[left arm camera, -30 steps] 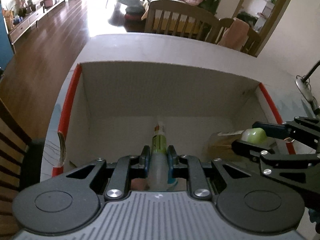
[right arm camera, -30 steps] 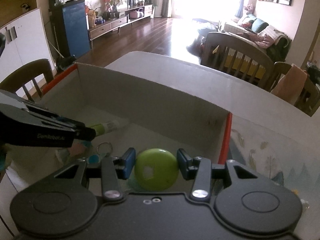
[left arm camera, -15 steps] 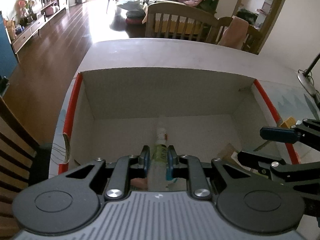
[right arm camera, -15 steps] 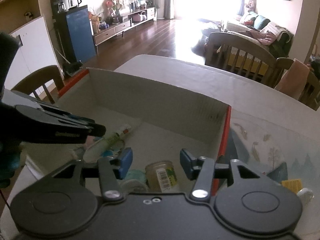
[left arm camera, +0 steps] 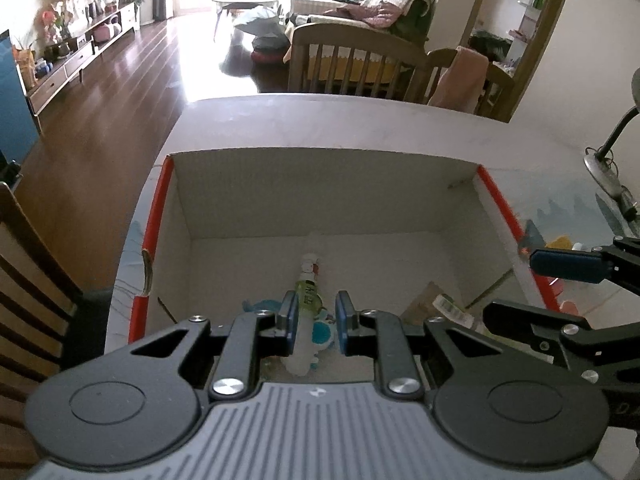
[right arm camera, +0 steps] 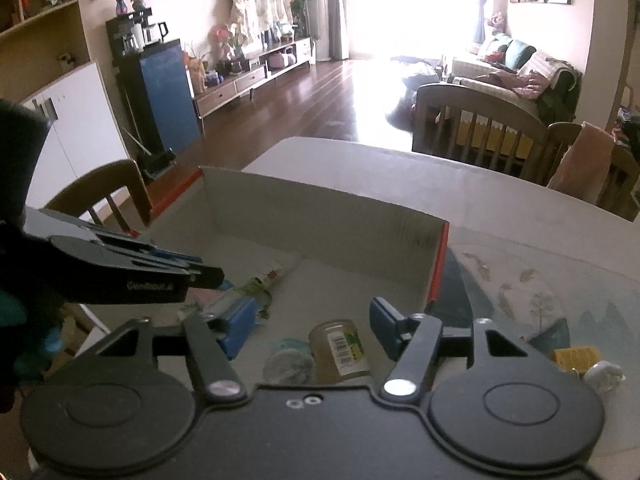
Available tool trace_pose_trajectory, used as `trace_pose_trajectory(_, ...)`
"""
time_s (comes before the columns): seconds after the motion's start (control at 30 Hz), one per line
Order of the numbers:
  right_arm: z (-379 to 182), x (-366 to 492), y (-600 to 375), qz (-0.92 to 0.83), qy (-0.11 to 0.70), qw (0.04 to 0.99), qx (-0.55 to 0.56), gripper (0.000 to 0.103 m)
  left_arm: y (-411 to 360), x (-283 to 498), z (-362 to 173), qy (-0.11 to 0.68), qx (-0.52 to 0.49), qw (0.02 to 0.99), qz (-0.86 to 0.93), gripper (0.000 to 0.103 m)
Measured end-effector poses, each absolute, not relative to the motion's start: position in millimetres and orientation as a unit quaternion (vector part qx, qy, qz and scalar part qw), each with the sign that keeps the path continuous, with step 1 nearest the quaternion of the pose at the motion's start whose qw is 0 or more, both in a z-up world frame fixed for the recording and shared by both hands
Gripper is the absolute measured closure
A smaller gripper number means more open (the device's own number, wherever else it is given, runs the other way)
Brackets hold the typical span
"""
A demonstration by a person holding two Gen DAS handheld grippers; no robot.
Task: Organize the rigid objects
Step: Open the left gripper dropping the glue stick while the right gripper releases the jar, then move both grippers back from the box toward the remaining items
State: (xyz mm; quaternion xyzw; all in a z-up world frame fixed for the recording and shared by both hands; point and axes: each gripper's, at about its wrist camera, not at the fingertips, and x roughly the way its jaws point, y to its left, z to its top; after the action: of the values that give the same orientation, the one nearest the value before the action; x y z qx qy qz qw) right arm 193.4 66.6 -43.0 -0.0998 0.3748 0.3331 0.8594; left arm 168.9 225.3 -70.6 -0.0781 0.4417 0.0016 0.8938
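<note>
Two grippers hang over the box (left arm camera: 496, 200). The left gripper (left arm camera: 313, 316) has fingers apart, the tube (left arm camera: 306, 300) lying loose near the box's front wall. The right gripper (right arm camera: 312, 320) is opening, empty, over the jar (right arm camera: 340, 350); better lift straight up, clear of the walls.

Left tongs (left arm camera: 313, 316) slightly parted, angled downward, right tongs (right arm camera: 312, 322) opening wide, nothing gripped

Tube (left arm camera: 308, 292) and jar (right arm camera: 340, 350) inside box (left arm camera: 320, 196)
</note>
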Motion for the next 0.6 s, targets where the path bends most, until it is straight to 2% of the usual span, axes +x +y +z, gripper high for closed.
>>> trace_pose_trajectory(0.53,-9.0,162.7,27.7,0.357,0.342,0.868,-0.053,0.037,195.4,123.7,-19.1,0.384,-0.07,0.921,-0.006,0.084)
trace_pose_trajectory(0.6,-4.6,158.8,21.4,0.358,0.337,0.87,-0.048,0.033,190.0,118.1,-13.2,0.378,-0.07,0.923,-0.008,0.084)
